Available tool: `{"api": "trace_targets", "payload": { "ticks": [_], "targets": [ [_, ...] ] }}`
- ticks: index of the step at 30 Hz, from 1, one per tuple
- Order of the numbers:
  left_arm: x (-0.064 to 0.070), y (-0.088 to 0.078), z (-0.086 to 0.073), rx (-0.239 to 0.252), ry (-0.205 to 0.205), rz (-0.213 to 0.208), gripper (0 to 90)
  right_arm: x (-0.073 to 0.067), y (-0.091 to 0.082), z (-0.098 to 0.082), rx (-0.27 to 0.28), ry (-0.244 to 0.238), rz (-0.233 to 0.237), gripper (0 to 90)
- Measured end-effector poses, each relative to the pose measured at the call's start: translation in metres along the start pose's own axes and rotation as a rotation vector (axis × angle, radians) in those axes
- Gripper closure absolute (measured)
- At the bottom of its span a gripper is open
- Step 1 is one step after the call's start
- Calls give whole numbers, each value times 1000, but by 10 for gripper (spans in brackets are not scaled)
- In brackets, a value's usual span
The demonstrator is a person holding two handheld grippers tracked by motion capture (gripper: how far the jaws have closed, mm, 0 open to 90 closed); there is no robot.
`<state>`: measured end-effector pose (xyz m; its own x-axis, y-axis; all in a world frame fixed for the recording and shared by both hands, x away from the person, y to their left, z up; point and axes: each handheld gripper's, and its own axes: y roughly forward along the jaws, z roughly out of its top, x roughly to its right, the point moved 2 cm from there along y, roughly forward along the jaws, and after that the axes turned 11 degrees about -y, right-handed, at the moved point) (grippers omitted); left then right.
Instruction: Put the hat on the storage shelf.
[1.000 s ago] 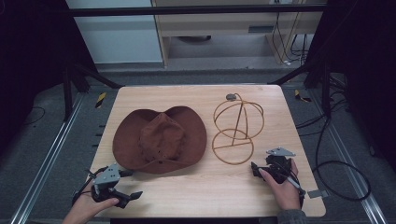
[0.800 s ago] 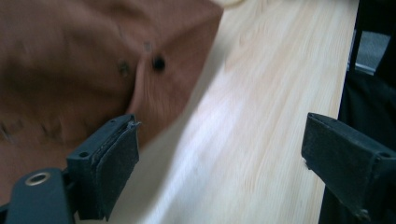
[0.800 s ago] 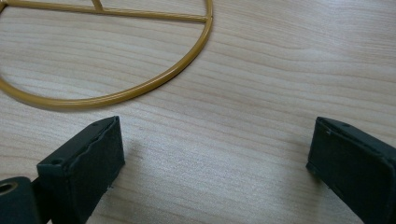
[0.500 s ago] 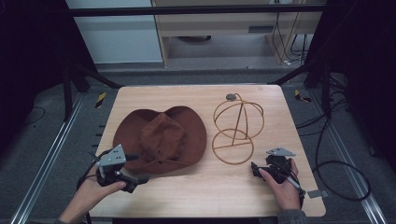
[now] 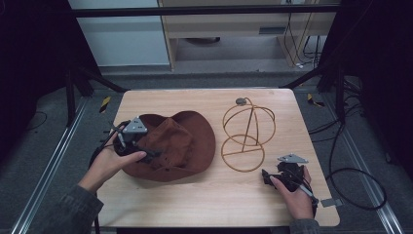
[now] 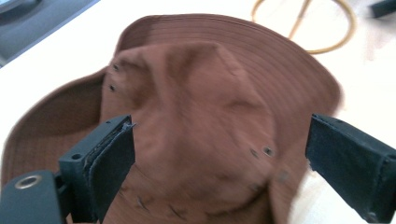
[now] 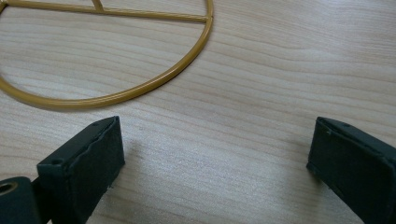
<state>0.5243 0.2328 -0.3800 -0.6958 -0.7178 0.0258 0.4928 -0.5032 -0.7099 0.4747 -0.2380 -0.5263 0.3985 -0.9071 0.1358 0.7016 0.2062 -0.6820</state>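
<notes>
My left gripper [image 5: 146,153]: jaws spread wide, hanging over the hat's crown, gripping nothing.
My right gripper [image 5: 271,178]: jaws wide apart, low over bare wood, holding nothing.
Hat [image 5: 178,144]: brown, brim flat on the table, left of centre, under my left gripper.
Wire stand [image 5: 247,134]: at three o'clock from the hat, just beside the brim; its base ring lies at eleven o'clock from my right gripper.
Table [image 5: 195,204]: pale wood.

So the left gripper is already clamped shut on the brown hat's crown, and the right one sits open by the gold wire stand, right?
Not quite. In the left gripper view the left gripper is open, its jaws wide apart over the brown hat, not clamped. The right gripper does sit open beside the gold wire stand.
</notes>
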Motion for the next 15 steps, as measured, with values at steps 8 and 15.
{"api": "trace_targets", "payload": {
  "ticks": [8, 15],
  "targets": [
    [-8, 22, 22, -41, -11, 25, 77, 0, 0, 0, 0, 0, 1, 36],
    [-7, 24, 40, -31, 20, 44, 71, 0, 0, 0, 0, -1, 1, 36]
  ]
}}
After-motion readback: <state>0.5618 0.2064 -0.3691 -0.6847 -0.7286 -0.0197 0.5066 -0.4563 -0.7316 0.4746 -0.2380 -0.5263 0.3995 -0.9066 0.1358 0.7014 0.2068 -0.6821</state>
